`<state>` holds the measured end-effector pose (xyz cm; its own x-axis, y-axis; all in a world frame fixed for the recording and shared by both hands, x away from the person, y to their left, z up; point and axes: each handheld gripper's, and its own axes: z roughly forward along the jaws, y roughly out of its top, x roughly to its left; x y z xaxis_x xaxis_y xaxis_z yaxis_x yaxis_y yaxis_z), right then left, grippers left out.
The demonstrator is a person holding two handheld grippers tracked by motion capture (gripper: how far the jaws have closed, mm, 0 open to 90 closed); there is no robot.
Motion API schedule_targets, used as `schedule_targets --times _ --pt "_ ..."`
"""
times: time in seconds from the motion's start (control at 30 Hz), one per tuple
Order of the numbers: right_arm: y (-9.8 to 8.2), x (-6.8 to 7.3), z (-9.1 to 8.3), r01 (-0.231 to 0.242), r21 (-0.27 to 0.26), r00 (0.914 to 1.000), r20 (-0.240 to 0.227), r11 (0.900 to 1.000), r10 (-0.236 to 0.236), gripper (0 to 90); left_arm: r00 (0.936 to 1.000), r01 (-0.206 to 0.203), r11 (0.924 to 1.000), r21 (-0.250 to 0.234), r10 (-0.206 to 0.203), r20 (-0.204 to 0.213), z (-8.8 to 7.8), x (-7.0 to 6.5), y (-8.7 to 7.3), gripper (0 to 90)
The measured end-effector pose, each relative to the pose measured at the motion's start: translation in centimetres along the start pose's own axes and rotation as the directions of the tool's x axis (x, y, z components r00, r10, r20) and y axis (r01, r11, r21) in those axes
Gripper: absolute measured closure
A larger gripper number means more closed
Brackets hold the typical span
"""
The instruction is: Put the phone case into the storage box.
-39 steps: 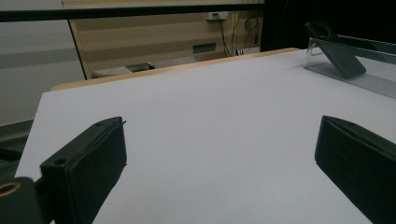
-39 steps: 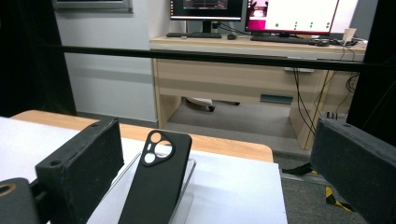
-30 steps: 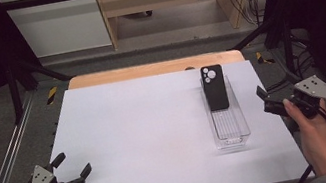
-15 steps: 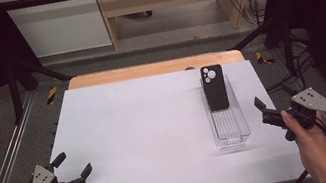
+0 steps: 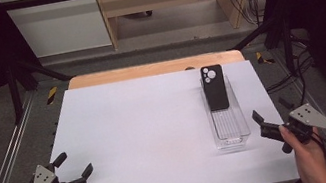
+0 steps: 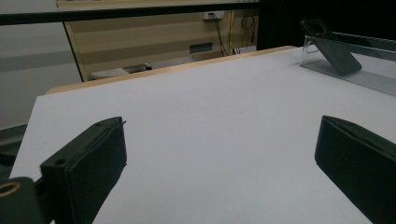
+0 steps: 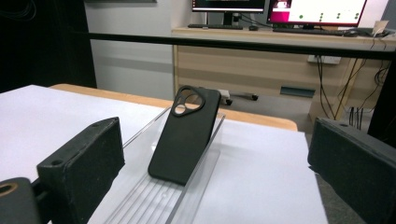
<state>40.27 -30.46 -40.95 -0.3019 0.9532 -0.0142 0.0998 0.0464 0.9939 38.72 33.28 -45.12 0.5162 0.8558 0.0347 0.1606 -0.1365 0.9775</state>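
While both grippers wait near the front edge of the table, the work looks like it's barely begun. The black phone case leans in the clear tray, its top w/ the camera hole propped on the tray's far end, its bottom down on the ribbed floor. On the table the tray sits at about 3 o'clock, and the case fills its far half.

The right gripper is just beside the tray's near right corner, at about 4 o'clock. Its jaws are spread wide & hold nothing. In the right gripper view the phone case stands right between the two jaws, farther off, not touching them.

The left gripper is far away at 8 o'clock, jaws wide too, nothing in them.

So, I think: nothing is grabbed yet. Left to do: move the right gripper in, pinch the case, lift it out of the tray.
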Motion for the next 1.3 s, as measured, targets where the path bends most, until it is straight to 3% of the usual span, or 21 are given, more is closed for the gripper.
schedule_targets --times 0.27,0.8,0.97,1.13,1.3 --pt "-1.5 1.1 -0.6 -0.007 0.006 0.9997 -0.025 1.000 0.007 3.9 1.0000 -0.003 1.0000 -0.006 0.003 -0.002 0.1 -0.1 0.1 2.4" --pt "-1.3 4.5 0.3 0.001 0.010 0.9910 -0.134 1.000 0.001 3.6 0.9998 -0.009 0.9997 -0.023 0.009 0.018 0.2 -0.4 0.3 2.4" --pt "-1.5 5.0 1.2 -0.014 0.004 0.9901 -0.140 1.000 0.014 4.2 0.9998 -0.003 0.9994 -0.035 0.004 0.019 0.1 -0.4 0.3 2.4" --pt "-2.0 5.3 1.8 0.004 0.012 0.9892 -0.146 1.000 -0.002 4.3 0.9999 0.003 0.9989 -0.047 -0.002 0.016 0.1 -0.4 0.4 2.3" --pt "-2.7 5.4 1.5 0.008 0.028 0.9889 -0.149 1.000 -0.004 4.5 0.9997 0.005 0.9986 -0.052 -0.004 0.023 0.2 -0.6 0.5 2.3"
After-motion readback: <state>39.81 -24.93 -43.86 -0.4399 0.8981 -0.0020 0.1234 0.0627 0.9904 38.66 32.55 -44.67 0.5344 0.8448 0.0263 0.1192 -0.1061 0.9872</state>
